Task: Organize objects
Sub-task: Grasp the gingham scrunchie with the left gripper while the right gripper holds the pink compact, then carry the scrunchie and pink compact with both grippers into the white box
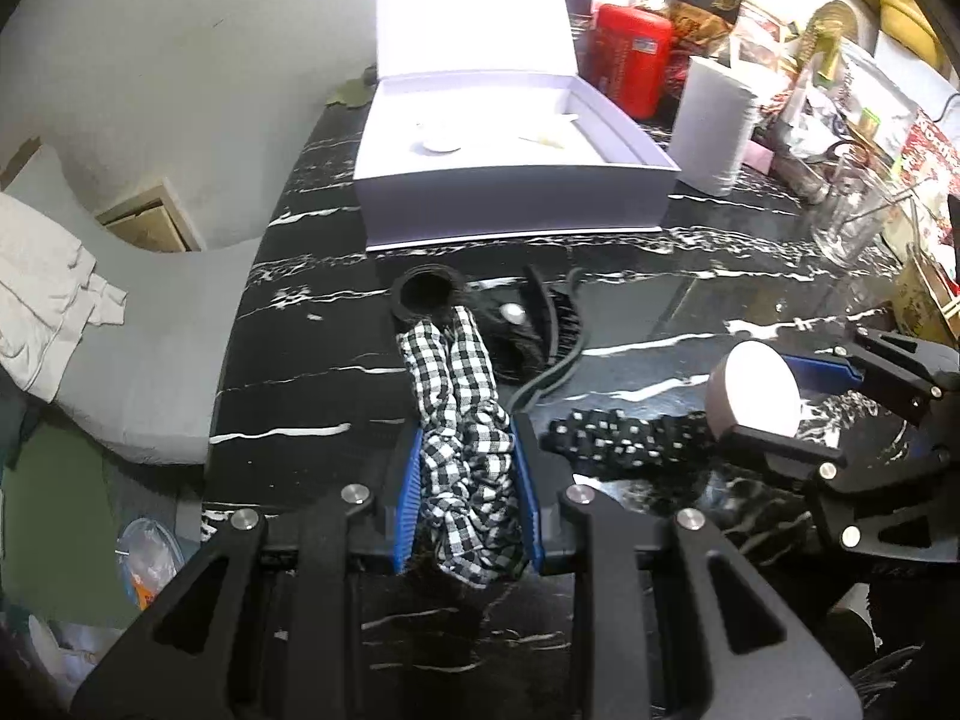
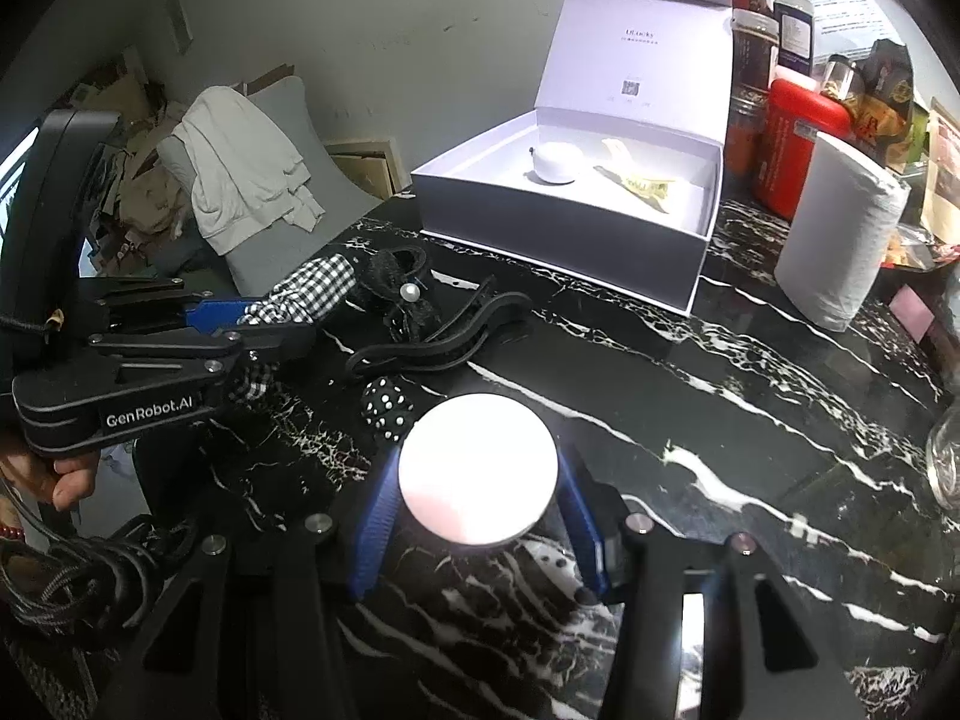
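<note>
The left gripper is clenched on a checked scrunchie; the blue pads press it from both sides. In the right wrist view this gripper is at 9 o'clock, w/ the checked cloth sticking out of its tip toward the box, above the table. A hand holds its handle at the left edge.

The right gripper grasps a round disc, white-pink face up, w/ one blue pad at each side of it. In the left wrist view the same disc is at 3 o'clock, in the right gripper.

Betw. the two grippers a black dotted scrunchie lies on the black marble table. In the right view it is just beyond the disc, at abt 11 o'clock from it.

Further out, near the checked scrunchie's far end: a black ring-shaped scrunchie, a black bow w/ a pearl, and a black claw clip. They lie close together; if they touch I cannot tell.

At 12 o'clock stands an open white box, lid upright. Inside, well apart: a white round thing and a yellowish clip.

Right of the box, at 1 o'clock: a white paper roll, a red container, jars. A glass is at 2 o'clock in the left view.
</note>
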{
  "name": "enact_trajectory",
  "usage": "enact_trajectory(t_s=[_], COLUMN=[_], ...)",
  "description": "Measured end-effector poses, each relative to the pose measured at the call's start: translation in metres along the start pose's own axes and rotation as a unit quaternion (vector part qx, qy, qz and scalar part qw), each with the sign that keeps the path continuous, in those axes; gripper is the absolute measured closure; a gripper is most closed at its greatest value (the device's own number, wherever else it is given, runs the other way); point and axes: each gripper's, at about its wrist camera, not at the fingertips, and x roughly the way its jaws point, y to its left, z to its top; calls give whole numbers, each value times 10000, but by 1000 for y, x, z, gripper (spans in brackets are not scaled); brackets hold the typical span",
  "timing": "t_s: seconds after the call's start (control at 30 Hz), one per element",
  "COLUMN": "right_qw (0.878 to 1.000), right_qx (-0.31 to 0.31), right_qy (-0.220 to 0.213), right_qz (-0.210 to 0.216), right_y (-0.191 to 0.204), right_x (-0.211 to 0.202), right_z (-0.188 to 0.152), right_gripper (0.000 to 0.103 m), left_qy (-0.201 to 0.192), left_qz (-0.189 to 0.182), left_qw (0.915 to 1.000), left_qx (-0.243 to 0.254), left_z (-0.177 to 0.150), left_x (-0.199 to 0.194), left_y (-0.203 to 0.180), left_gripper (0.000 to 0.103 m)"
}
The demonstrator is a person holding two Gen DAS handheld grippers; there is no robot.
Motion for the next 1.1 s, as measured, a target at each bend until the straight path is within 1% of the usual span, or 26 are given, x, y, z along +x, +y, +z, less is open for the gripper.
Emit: enact_trajectory(t_s=[0.23, 0.53, 1.1], right_qw=[10000, 9999, 9997], right_qx=[-39, -94, -162], right_qy=[-68, -108, -121], right_qz=[-19, -64, -107], right_y=[2, -6, -32], right_x=[-12, -14, 4], right_z=[-3, 8, 54], right_gripper=[51, 51, 51], left_qy=[-47, -32, -93], left_qz=[-155, -259, -299], left_qw=[9997, 9992, 9980], left_qx=[182, 287, 543], left_z=[2, 13, 70], left_x=[-4, 1, 25], left_y=[-18, -29, -24], left_gripper=[77, 77, 77])
